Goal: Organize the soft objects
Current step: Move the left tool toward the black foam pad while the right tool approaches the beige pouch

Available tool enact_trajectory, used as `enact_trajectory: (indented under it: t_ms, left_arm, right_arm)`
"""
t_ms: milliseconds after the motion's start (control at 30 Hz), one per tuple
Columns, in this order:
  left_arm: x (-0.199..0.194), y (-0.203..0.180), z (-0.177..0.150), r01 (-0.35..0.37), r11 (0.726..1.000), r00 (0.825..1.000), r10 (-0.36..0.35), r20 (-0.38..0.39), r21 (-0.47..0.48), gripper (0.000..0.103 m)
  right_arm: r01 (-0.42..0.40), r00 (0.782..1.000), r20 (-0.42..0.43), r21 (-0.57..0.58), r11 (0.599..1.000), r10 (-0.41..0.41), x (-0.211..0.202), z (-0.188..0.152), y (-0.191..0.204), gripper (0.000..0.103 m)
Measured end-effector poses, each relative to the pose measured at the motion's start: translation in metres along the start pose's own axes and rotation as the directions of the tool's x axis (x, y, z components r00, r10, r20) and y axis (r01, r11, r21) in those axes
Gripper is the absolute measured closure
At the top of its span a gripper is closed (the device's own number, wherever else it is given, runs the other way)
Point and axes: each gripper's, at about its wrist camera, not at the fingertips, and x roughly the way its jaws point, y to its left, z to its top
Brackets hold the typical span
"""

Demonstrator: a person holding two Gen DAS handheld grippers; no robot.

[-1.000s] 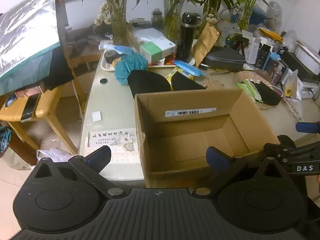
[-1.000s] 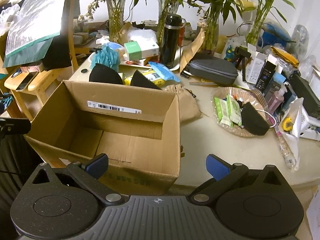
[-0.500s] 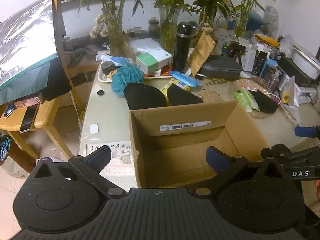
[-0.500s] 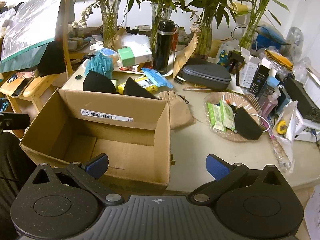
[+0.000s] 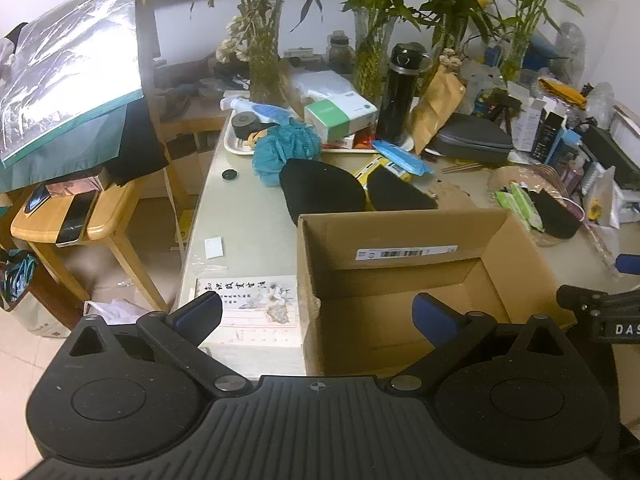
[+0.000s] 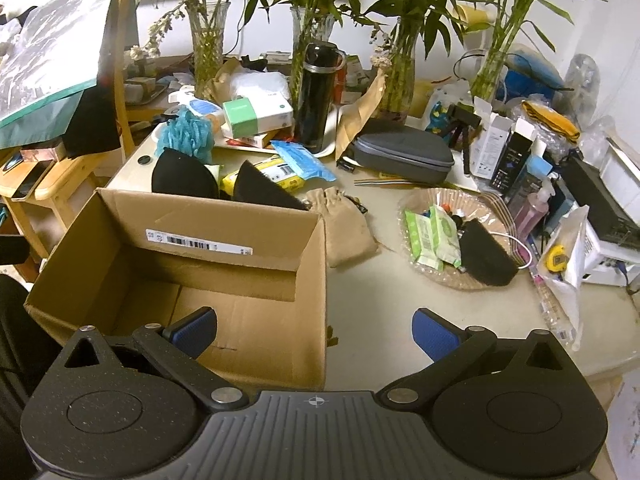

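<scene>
An open, empty cardboard box (image 5: 404, 232) (image 6: 224, 220) stands on the table's near side. Behind it lie two black soft pads (image 5: 320, 188) (image 6: 182, 178), the second (image 5: 398, 194) (image 6: 264, 190) to the right, and a blue bath pouf (image 5: 286, 150) (image 6: 186, 134). A tan cloth pouch (image 6: 346, 230) rests right of the box. Another black soft piece (image 6: 486, 258) sits in a shallow basket (image 6: 476, 204). My left gripper (image 5: 318, 314) hovers open over the box's near left corner. My right gripper (image 6: 314, 332) hovers open over its near right corner. Both hold nothing.
The far table is crowded: a black flask (image 6: 318, 96), glass vases with bamboo (image 6: 208, 40), a grey zip case (image 6: 400, 154), boxes and bottles (image 6: 516, 156) at the right. A wooden stool (image 5: 76, 224) stands left of the table. A printed card (image 5: 250, 298) lies by the box.
Both grippers have pulled back and risen a little, so the box and table look smaller and lower. Nothing on the table has moved. Both grippers stay open.
</scene>
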Motion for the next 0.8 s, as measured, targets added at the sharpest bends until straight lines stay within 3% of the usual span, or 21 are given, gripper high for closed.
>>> enact_trajectory:
  t_ms: [433,667,800]
  left_arm:
    - [0.011,0.01,0.005,-0.006,1.0,1.0,0.007,-0.012,0.006,0.0]
    - [0.015,0.023,0.013,0.018,1.0,1.0,-0.018,0.007,-0.003,0.0]
    - [0.019,0.028,0.017,0.041,0.999,0.999,-0.041,0.021,-0.001,0.0]
  right_arm:
    - [0.04,0.999,0.011,0.026,0.999,-0.04,0.019,0.018,-0.013,0.0]
    - [0.011,0.999,0.035,0.054,0.998,-0.013,0.03,0.03,-0.032,0.0]
    - [-0.047,0.997,0.058,0.08,0.996,0.043,0.036,0.033,-0.045,0.0]
